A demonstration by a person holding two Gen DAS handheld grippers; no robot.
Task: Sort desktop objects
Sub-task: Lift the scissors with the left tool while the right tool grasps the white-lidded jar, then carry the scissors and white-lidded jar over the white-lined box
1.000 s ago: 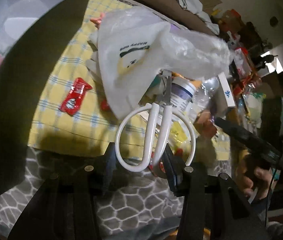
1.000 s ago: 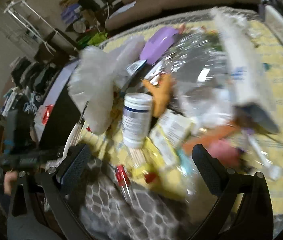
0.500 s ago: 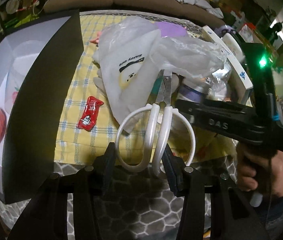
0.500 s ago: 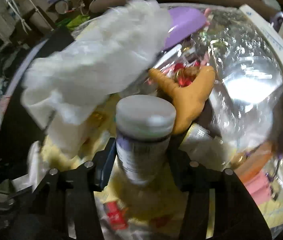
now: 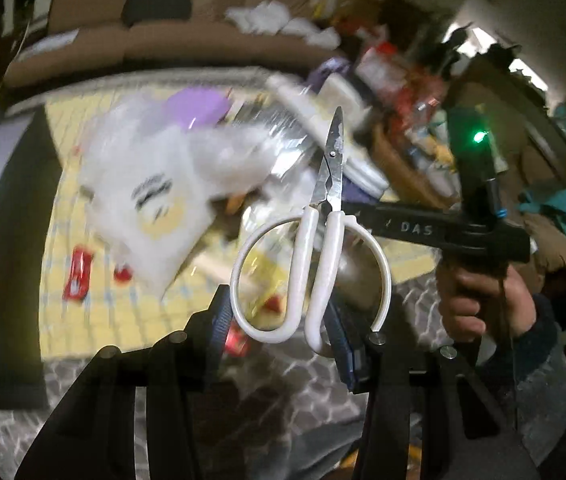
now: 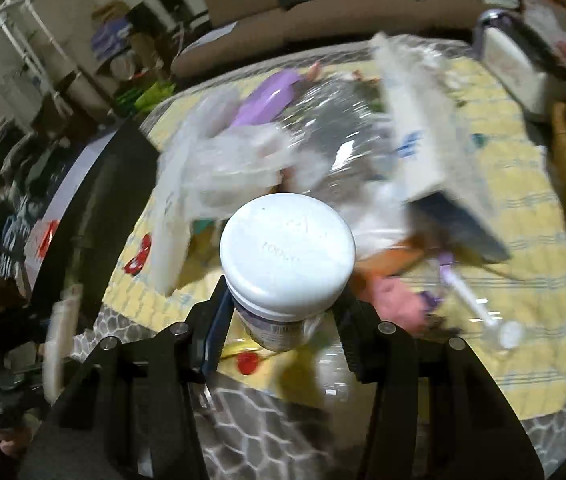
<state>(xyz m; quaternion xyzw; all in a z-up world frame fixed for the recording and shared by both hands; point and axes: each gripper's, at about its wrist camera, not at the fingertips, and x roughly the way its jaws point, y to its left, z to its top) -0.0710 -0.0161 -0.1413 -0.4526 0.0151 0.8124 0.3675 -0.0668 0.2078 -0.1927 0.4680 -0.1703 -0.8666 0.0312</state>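
White-looped steel scissors (image 5: 310,264), round-lidded plastic jar (image 6: 286,248)

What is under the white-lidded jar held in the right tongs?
Below the jar, held off the table in the right tongs, lie the yellow checked cloth, a small red item and yellowish clutter. The jar hides whatever sits straight beneath it.

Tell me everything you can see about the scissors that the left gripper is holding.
The scissors have two large white loop handles, plastic by the look, and short grey metal blades with a small pivot screw. The blades are closed and point up and away from the camera, tilted slightly right. The left gripper is shut on the handles near their lower end, so the scissors hang clear above the yellow checked cloth. Nothing else visibly touches them.
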